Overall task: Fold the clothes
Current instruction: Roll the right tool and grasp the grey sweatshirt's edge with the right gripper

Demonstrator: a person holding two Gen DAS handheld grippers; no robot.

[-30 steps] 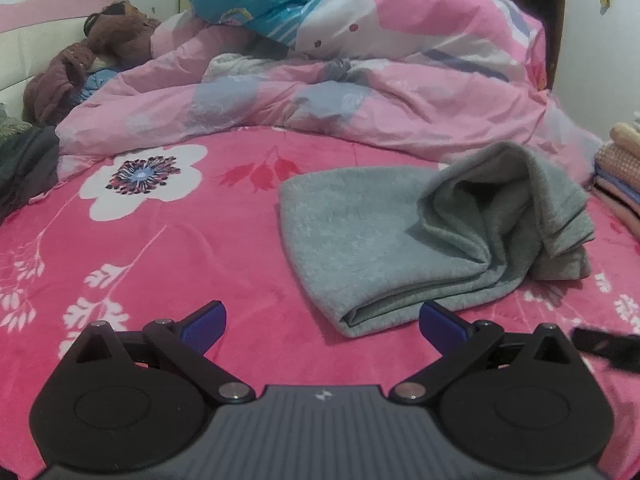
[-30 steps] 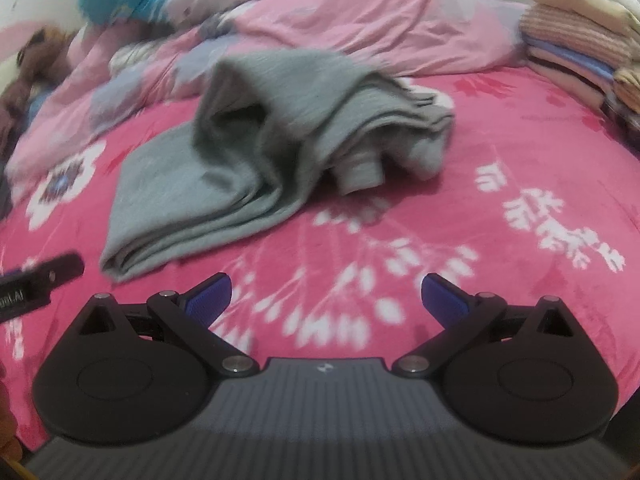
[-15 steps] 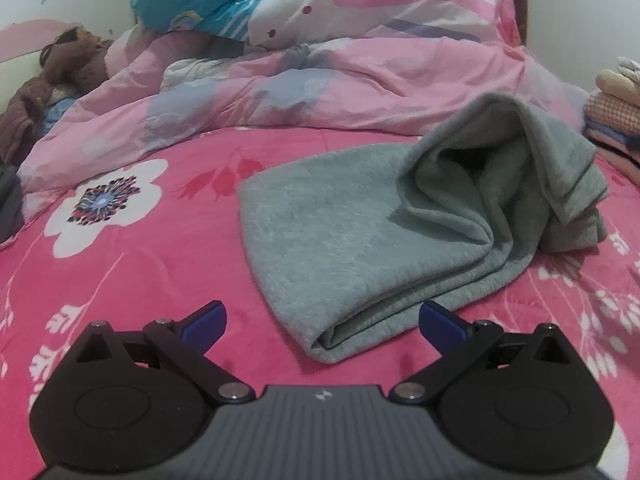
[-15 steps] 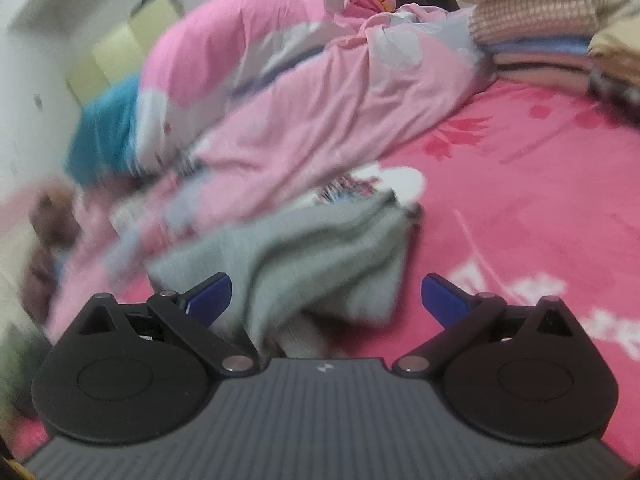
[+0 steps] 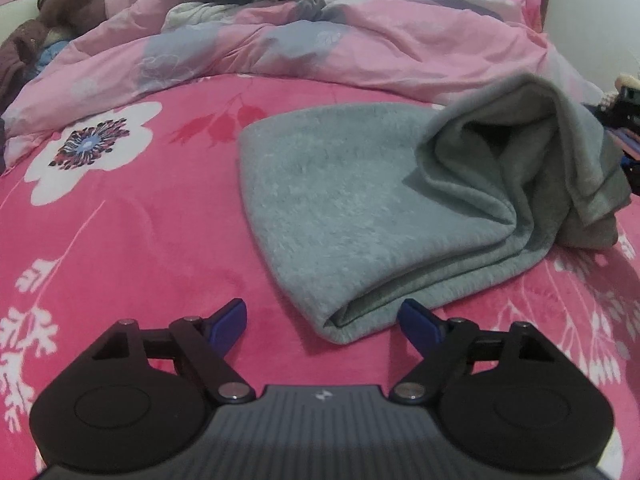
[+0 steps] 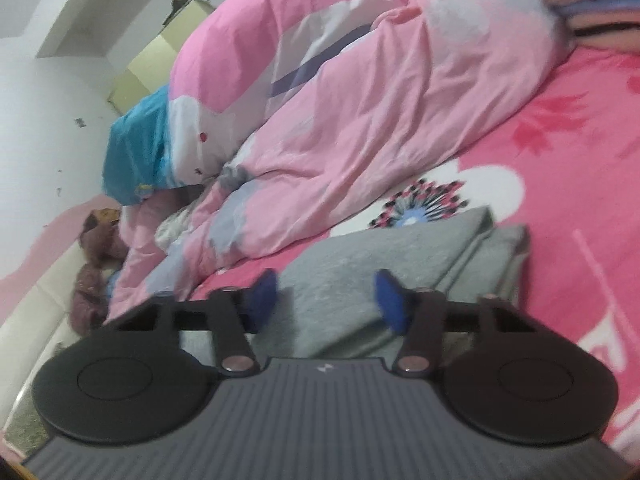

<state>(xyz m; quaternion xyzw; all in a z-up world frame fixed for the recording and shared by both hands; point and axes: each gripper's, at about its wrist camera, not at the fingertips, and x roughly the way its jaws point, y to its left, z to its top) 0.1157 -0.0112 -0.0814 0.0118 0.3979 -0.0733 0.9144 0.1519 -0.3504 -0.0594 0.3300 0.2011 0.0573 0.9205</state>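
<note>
Now, nearest the left gripper (image 5: 322,320), its blue pads stood apart with the folded corner of the grey garment (image 5: 360,208) between them but not pinched; those jaws had just been narrowing a little, nothing grasped yet; the garment lay on the pink floral blanket (image 5: 120,240), well in from its edges, flat on one side and heaped into a loose roll on the other. Over on the right, the right gripper (image 6: 326,296) had just been closing over the bunched end, cloth lying between its pads, though the blurred view did not show them pressing, so I judged it released. Beyond lay the rumpled pink quilt (image 5: 360,40). To do this well, I judged, both claws needed to bite through all layers at the corners, lift together and keep the edge taut, so the heap would unroll flat rather than drag.
</note>
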